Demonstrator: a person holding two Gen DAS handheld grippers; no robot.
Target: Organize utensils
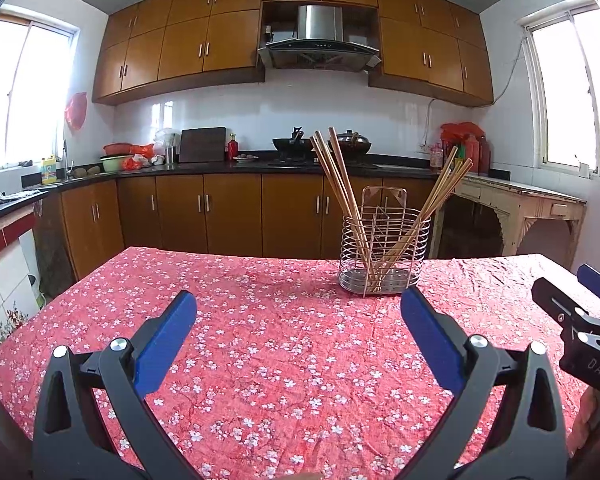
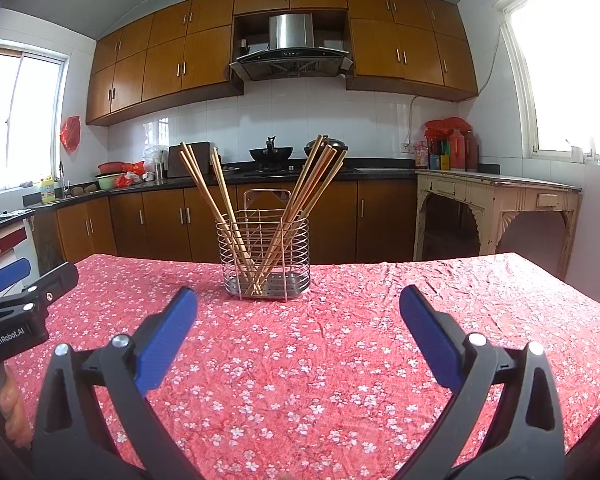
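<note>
Left hand-held gripper [image 1: 298, 316]: blue fingers [image 1: 168, 338] spread wide, holding nothing.
Right hand-held gripper [image 2: 298, 314]: fingers [image 2: 430, 334] spread wide, likewise holding nothing.

Bench [image 2: 340, 360] covered with red floral cloth [image 2: 480, 300], wire utensil holder [image 2: 266, 256] stood upright at frame centre, chopsticks [image 2: 220, 204] held inside

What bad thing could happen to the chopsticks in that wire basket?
The chopsticks lean far out to both sides, so a gripper reaching in might bump one bundle and tip the light wire basket. The tablecloth is wrinkled, so the basket could also slide or wobble if pushed.
</note>
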